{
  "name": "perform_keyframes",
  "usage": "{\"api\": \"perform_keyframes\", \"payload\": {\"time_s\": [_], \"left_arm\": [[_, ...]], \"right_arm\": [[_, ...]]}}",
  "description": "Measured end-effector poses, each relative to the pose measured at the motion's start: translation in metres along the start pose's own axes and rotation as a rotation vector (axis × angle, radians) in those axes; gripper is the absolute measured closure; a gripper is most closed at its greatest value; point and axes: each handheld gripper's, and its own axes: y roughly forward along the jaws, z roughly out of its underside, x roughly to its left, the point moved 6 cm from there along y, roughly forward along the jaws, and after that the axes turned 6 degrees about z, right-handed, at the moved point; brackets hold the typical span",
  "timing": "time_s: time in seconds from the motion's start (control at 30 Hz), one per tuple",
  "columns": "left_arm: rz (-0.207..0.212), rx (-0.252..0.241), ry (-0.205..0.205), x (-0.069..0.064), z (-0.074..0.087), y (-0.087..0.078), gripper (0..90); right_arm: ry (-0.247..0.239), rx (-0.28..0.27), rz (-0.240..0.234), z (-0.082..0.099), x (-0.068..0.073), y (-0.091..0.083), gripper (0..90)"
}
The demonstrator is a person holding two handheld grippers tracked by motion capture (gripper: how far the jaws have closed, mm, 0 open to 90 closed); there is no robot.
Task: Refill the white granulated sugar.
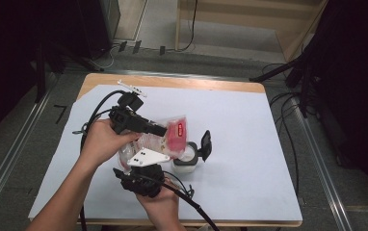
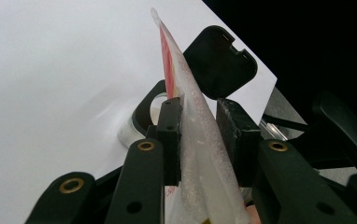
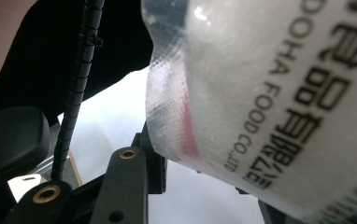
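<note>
- We see the left gripper (image 1: 165, 131) near the middle of the tabletop (image 1: 249, 144), a little toward the left edge, held in the left hand (image 1: 102, 142).
- In the left gripper view its 2 jaws are clamped on the clear plastic bag (image 2: 200, 154), which stands up between them; the bag has a red panel near its top.
- The right gripper (image 1: 146, 166) is near the front edge, under the bag (image 1: 165, 137), held in the right hand (image 1: 160, 202).
- In the right gripper view the bag (image 3: 270, 93), with black printed letters, lies over the jaws. We cannot tell if these jaws press on it.
- A small white container (image 1: 186, 161) stands just beside the bag, toward the right edge, close under the bag's red end.
- Its black lid (image 1: 205, 144) is open and stands up on the container's right side.
- In the left gripper view the container (image 2: 141, 119) and the lid (image 2: 218, 65) are behind the bag.
</note>
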Motion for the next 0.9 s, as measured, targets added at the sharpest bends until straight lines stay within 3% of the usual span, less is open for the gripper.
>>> {"api": "perform_keyframes", "payload": {"time_s": [0.9], "left_arm": [[-0.014, -0.014, 0.005, -0.0013, -0.002, -0.0005, 72.3]], "right_arm": [[0.002, -0.009, 0.0, -0.001, 0.0006, -0.0013, 64.0]]}}
